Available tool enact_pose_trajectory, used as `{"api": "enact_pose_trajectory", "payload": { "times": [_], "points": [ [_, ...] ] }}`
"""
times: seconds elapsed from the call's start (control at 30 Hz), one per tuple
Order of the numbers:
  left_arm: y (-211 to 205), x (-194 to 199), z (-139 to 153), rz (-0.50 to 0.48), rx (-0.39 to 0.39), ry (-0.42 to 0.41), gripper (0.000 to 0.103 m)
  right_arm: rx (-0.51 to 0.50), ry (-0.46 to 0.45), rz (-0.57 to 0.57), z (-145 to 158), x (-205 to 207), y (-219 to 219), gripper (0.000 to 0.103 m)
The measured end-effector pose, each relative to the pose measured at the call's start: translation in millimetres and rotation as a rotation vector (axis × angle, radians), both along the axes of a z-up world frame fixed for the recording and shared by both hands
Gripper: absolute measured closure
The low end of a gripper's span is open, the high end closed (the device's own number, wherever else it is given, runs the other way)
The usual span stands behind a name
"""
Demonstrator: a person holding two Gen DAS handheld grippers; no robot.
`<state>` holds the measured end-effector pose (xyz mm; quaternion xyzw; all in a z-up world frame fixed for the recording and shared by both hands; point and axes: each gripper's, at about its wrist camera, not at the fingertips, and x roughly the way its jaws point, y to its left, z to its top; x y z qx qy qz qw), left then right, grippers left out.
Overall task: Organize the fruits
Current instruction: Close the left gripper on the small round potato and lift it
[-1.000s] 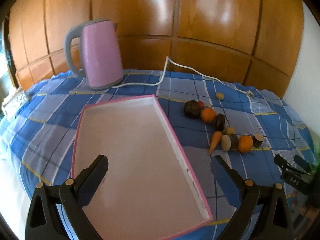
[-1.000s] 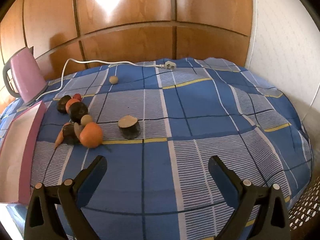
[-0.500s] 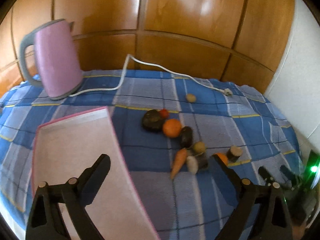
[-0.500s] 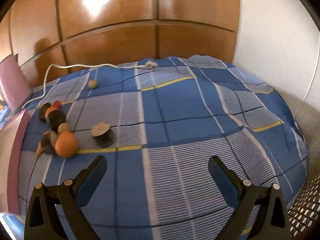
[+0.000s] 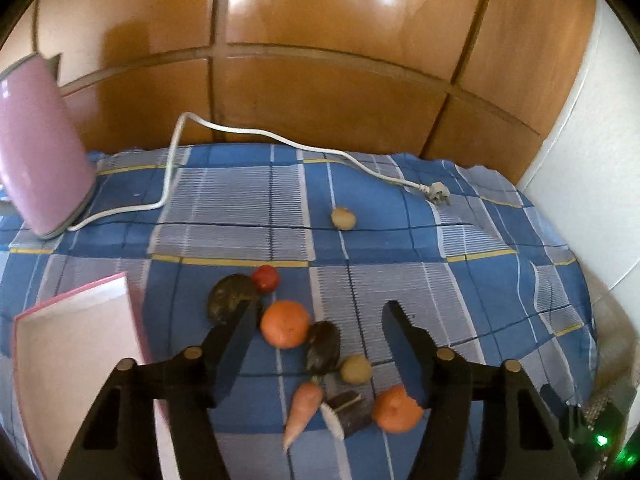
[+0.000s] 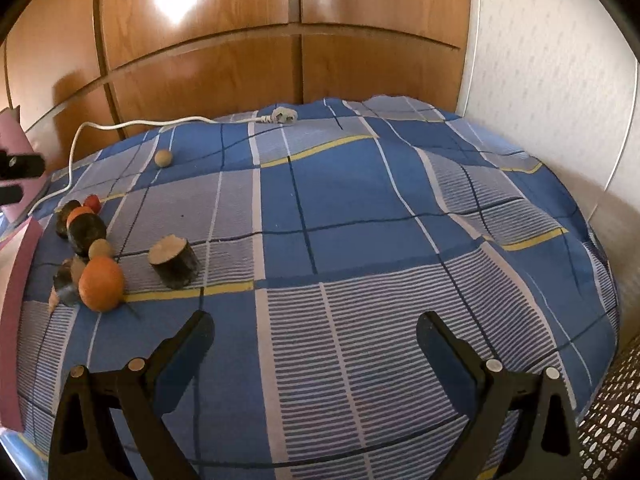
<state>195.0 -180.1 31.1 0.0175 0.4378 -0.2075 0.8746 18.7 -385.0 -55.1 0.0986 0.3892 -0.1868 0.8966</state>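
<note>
Left gripper (image 5: 318, 310) is hanging over the fruit pile with its jaws about half spread. They've just been closing in, but nothing's pinched yet: an orange (image 5: 285, 323) and a dark fruit (image 5: 323, 347) sit in the gap, and I can't see either pad touching them. Right gripper (image 6: 314, 326) is wide open over bare blue checked cloth (image 6: 360, 208), holding nothing.

Progress-wise, I'd say basically zero. The pink tray (image 5: 76, 344) at the left looks empty in the part I can see, and everything's still out on the cloth: a second orange (image 5: 396, 409), a carrot (image 5: 302, 410), a small red fruit (image 5: 265, 277), a few dark lumps, a stubby log-shaped piece (image 6: 174, 257), plus one little tan ball (image 5: 343, 218) off by itself near the kettle cord (image 5: 280, 140). So the whole lot still needs moving over, and my guess is the orange goes first.
</note>
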Motion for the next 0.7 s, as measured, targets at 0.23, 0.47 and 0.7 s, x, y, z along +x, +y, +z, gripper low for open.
{"api": "enact_pose_trajectory", "payload": {
  "times": [0.23,0.47,0.7],
  "points": [
    [-35,36,-11,-0.064,0.009,0.054,0.067,0.035,0.043,-0.006,-15,1,-5,0.0],
    [-72,77,-28,-0.072,0.075,0.061,0.068,0.018,0.037,0.006,-17,2,-3,0.0],
    [-104,111,-47,-0.082,0.144,0.062,0.068,0.033,0.018,-0.006,-18,0,-4,0.0]
  ]
}}
